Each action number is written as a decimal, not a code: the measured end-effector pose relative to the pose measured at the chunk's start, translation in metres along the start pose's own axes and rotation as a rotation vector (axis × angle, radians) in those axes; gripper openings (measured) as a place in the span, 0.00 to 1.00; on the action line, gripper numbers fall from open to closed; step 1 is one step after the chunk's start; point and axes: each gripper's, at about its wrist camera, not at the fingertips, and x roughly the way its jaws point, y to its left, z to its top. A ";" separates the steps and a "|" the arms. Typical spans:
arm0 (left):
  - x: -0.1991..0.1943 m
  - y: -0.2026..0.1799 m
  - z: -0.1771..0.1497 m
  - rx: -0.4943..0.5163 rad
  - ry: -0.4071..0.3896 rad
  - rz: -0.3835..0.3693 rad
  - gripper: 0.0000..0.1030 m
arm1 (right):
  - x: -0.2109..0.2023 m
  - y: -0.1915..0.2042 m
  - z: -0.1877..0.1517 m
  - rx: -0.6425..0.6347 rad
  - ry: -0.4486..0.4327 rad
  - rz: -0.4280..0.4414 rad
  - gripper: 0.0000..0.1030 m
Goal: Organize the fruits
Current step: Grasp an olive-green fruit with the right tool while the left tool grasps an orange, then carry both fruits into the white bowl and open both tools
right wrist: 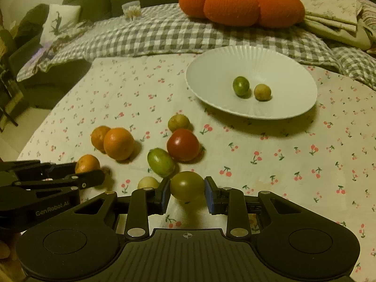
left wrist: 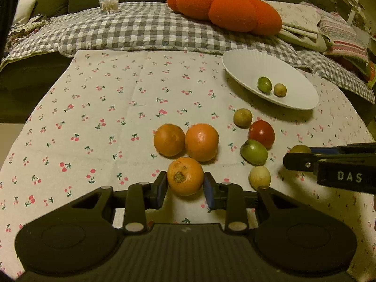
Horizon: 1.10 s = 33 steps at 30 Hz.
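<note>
Between the left gripper's [left wrist: 185, 184] fingers [left wrist: 160, 183]: round orange [left wrist: 185, 176], rough brown scar.

Beside the white plate [left wrist: 244, 65], the olive-green fruit [left wrist: 299, 148] is mostly hidden behind the right gripper [left wrist: 285, 161], whose body is cut off by the frame edge; left of the plate, the rear orange [right wrist: 98, 137] is partly covered by the front orange [right wrist: 118, 143], and the jar's [right wrist: 131, 9] contents are blurred.
</note>
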 end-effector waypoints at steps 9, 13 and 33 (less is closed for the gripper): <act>-0.009 -0.007 0.013 -0.021 -0.038 -0.024 0.30 | -0.015 -0.009 0.008 0.057 -0.048 0.017 0.28; -0.008 -0.007 0.018 -0.035 -0.040 -0.032 0.30 | -0.022 -0.016 0.013 0.080 -0.070 0.022 0.28; -0.003 -0.021 0.075 -0.015 -0.111 -0.095 0.30 | -0.047 -0.060 0.043 0.169 -0.179 0.005 0.28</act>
